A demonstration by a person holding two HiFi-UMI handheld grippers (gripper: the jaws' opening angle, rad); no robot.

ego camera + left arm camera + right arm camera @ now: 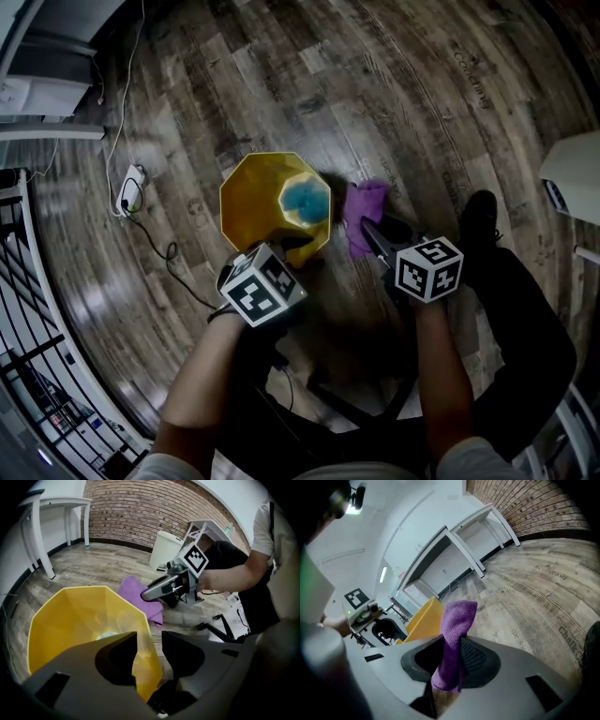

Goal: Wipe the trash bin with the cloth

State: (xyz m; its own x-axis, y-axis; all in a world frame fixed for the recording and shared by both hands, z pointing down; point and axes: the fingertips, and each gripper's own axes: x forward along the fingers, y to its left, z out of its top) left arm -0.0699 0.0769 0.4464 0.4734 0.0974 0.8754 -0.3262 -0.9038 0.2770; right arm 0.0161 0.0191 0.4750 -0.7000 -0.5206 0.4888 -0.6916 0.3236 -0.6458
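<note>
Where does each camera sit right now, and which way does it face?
Head view: on the person's head, facing steeply down at the floor; both forearms, the left gripper at the trash bin's rim, the right gripper holding the cloth.
Left gripper view: on the left gripper, looking along its open jaws astride the bin's wall towards a brick wall.
Right gripper view: on the right gripper, looking past the clamped cloth towards white tables.
Shared: both gripper views show the bin and the other gripper.
</note>
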